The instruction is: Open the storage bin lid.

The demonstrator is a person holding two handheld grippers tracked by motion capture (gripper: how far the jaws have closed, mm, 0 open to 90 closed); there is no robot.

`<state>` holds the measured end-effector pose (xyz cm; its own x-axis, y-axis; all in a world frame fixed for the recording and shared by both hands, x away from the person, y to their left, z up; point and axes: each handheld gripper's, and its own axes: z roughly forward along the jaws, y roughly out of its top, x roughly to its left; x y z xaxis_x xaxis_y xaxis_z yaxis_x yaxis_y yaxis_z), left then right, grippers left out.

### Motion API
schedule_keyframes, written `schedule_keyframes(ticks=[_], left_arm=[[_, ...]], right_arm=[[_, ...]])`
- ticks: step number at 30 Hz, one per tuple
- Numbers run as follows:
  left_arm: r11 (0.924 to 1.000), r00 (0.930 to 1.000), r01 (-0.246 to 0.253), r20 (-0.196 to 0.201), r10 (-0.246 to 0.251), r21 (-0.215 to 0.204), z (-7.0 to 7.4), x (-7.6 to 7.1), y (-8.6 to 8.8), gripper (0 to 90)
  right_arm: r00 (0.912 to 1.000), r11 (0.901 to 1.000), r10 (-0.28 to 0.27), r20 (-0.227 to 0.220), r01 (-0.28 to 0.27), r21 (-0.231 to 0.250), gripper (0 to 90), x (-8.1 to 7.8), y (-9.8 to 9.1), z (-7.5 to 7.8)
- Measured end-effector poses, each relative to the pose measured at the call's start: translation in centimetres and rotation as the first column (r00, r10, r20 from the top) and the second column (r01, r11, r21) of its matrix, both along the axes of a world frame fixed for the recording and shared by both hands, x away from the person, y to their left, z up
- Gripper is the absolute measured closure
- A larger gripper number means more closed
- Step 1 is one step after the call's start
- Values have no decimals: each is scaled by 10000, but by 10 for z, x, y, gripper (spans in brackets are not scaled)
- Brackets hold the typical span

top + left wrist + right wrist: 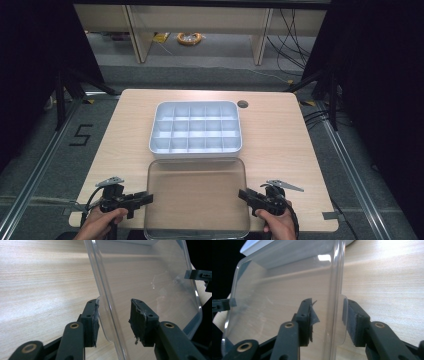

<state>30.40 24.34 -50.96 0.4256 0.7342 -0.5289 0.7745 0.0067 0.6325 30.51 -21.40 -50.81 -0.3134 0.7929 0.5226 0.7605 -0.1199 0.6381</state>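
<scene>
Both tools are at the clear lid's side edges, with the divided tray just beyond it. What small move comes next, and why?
Probably draw both tools straight back off the lid. The left tool and right tool straddle the clear lid's edges with jaws apart, pads not pressing, and it lies flat on the table before the divided tray.

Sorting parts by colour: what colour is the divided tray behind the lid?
White, or very pale grey: the tray shows best in the high view.

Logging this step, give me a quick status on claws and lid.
Both claws open: left claw, right claw straddling clear lid's side edges. Lid flat on table, before compartment tray. Nothing obstructing.
</scene>
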Motion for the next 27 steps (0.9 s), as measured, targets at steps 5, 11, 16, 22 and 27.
schedule_keyframes(ticks=[5, 11, 16, 22, 27], left_arm=[[9999, 9999, -104, -78, 104, 5, -1, 0, 2, 568], [10000, 9998, 20, -182, -18, 94, -3, 1, 1, 550], [9998, 9999, 33, -142, -30, 178, -3, 1, 1, 547], [9984, 10000, 66, -14, -65, 554, -4, 2, -3, 524], [9977, 10000, 11, -42, -8, 673, -5, 3, -4, 514]], right_arm=[[10000, 9992, 20, -67, -22, -388, 579, 3, 6, -3], [9999, 9991, 26, -127, -31, -424, 567, 4, 9, -2], [9999, 9986, 45, -129, -51, -530, 560, 4, 8, -3], [9999, 9969, 50, -160, -62, -788, 547, 6, 10, -6], [9995, 9971, -27, -305, 4, -757, 542, 6, 12, -5]])
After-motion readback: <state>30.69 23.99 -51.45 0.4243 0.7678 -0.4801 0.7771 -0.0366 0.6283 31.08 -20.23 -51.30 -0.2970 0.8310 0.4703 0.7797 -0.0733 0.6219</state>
